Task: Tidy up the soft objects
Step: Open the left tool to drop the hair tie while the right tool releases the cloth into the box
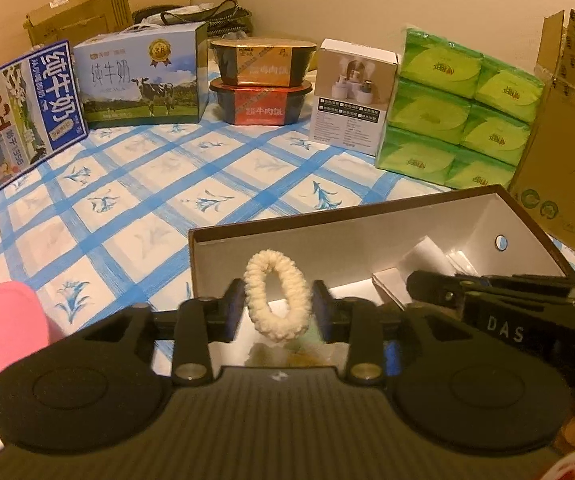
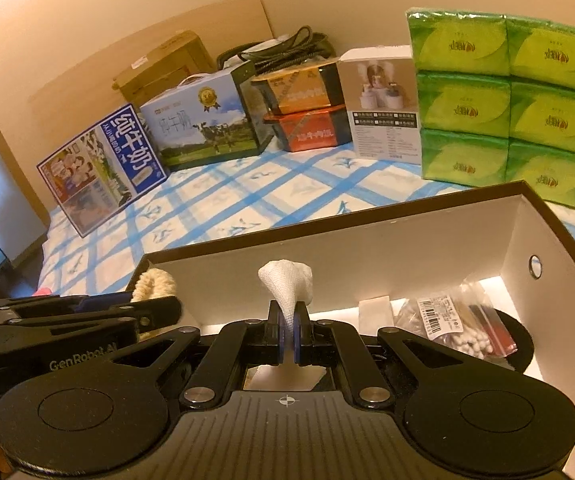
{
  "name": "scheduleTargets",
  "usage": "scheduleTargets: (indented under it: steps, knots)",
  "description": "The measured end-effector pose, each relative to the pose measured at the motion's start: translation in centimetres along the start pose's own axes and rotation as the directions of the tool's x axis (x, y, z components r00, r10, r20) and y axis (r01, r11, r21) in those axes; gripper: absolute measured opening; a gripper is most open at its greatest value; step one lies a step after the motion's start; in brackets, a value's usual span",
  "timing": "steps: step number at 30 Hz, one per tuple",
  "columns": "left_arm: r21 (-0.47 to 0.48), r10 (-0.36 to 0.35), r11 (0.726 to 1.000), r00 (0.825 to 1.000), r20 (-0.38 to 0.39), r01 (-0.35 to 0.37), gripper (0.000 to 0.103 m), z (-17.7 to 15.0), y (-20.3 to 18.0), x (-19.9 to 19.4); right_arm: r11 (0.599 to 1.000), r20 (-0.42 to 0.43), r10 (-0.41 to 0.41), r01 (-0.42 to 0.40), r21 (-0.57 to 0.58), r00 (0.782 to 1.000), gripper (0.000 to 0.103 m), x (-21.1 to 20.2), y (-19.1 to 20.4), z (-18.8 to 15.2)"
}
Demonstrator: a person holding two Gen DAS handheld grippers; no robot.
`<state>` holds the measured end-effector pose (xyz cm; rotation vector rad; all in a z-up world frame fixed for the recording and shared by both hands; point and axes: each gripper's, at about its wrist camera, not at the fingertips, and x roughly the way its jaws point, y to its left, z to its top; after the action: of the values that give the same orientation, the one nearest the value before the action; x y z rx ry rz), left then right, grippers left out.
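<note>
Meanwhile, above an open brown box (image 2: 387, 222) with a white interior on a blue-checked cloth (image 1: 135, 184), the left hand-held gripper (image 1: 278, 304) has a cream fluffy hair tie (image 1: 277, 302) standing upright between its parted jaws, while the right hand-held gripper (image 2: 288, 330) is clamped tight on a wad of white gauze (image 2: 287, 284). Inside the box's right end lies a bag of cotton swabs (image 2: 455, 324); at the far side, 6 green tissue packs (image 2: 503, 100) stand stacked beside milk cartons (image 1: 143, 80).

Cream scrunchie (image 1: 277, 300), white gauze (image 2: 287, 284), blue-checked tablecloth (image 1: 147, 200), green tissue packs (image 1: 459, 108), pink object (image 1: 3, 332)
</note>
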<state>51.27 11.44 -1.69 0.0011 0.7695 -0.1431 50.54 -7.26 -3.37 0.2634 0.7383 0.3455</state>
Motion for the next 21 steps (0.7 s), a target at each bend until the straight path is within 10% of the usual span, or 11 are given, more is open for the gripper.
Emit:
scheduleTargets:
  steps: [13, 17, 21]
  knots:
    - [-0.011, 0.004, 1.0, 1.0, 0.014, -0.004, 0.052, -0.3, 0.8, -0.2, 0.993, 0.038, 0.077, -0.08, 0.084, 0.996, 0.007, 0.9, -0.6, 0.5]
    - [0.03, 0.021, 0.999, 0.999, 0.033, -0.022, 0.052, -0.5, 0.4, -0.7, 0.989, 0.066, 0.071, -0.078, 0.123, 0.995, 0.055, 0.8, -0.9, 1.3]
    - [0.03, 0.018, 0.999, 0.999, 0.035, -0.019, 0.052, -0.5, 0.4, -0.9, 0.992, 0.073, 0.046, -0.054, 0.111, 0.996, 0.055, 0.5, -0.8, 1.5]
